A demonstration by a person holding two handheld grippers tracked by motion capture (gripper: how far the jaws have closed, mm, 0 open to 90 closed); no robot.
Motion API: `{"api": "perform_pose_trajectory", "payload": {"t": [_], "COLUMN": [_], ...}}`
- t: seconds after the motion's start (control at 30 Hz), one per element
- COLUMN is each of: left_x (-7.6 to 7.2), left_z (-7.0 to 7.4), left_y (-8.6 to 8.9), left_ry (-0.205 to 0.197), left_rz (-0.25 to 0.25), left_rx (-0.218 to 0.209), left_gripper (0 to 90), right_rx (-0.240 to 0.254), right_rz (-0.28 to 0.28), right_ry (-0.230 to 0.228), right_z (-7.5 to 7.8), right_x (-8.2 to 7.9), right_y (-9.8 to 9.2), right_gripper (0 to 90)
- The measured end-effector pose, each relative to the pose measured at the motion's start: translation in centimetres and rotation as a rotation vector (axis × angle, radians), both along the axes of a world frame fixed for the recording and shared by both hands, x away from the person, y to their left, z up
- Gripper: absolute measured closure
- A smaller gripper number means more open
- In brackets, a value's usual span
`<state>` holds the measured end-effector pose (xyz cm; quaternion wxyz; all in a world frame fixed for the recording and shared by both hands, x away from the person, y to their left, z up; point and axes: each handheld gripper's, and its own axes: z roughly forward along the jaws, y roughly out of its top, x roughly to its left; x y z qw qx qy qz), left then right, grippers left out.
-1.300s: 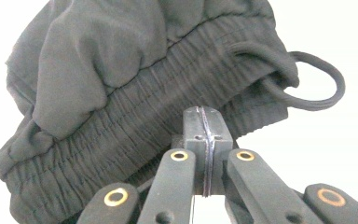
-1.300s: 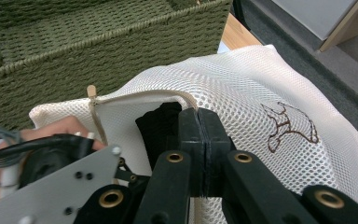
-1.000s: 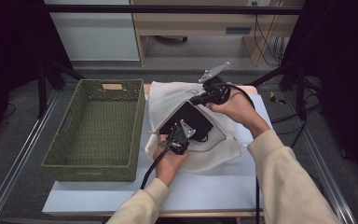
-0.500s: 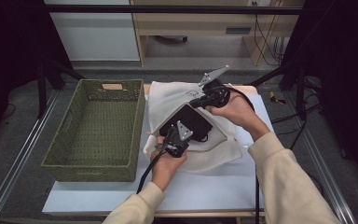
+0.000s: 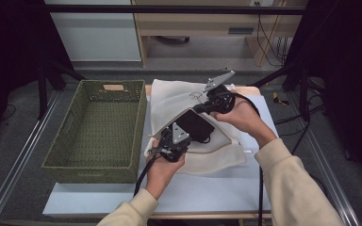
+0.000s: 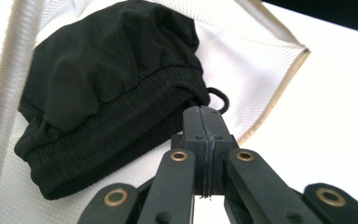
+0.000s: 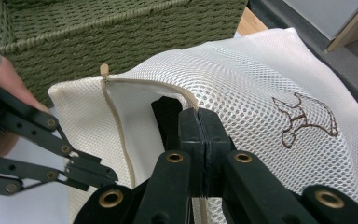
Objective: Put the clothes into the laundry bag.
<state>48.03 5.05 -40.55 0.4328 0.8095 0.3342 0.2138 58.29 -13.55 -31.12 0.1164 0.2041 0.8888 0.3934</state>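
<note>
L tongs (image 5: pixel 156 149) shifted left w/ bag edge, clamped; R tongs (image 5: pixel 199 109) clamped on mesh bag (image 5: pixel 169 96) rim.

A person at a table wears a cream long-sleeved top, its sleeves (image 5: pixel 287 188) loose and ribbed at the cuffs. Each hand carries a black two-jaw gripper: the left gripper (image 5: pixel 156 149) and the right gripper (image 5: pixel 199 107) each bear a grey three-cornered plate on top, and a black cable (image 5: pixel 143 172) trails from each. Up close, the jaws are matte black linkage bars joined by brass-ringed pivots (image 6: pixel 179 156), with small dark screws (image 6: pixel 163 217).
</note>
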Motion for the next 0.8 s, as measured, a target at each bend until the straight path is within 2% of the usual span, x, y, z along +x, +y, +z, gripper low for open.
{"api": "perform_pose_trajectory", "payload": {"t": [0.13, 0.37, 0.63, 0.8], "left_x": [-0.8, -1.9, -2.1, -2.3], "left_z": [0.8, 1.9, 2.8, 3.4], "left_y": [0.4, 1.1, 2.4, 3.1], "left_ry": [-0.011, -0.022, -0.02, -0.006], "left_rz": [-0.015, -0.033, -0.02, -0.017], "left_rx": [-0.012, -0.035, -0.069, -0.089], "left_gripper": [90.0, 90.0, 90.0, 90.0], "right_rx": [-0.009, -0.018, -0.027, -0.036], "right_rz": [-0.005, 0.004, 0.019, 0.022], "right_ry": [-0.018, -0.018, -0.016, -0.024], "right_z": [-0.3, -1.3, -2.8, -3.5], "right_x": [-0.4, -1.0, -1.7, -2.2], "right_y": [-0.1, -0.1, 0.5, 0.8], "right_gripper": [89.9, 89.9, 89.8, 89.8]}}
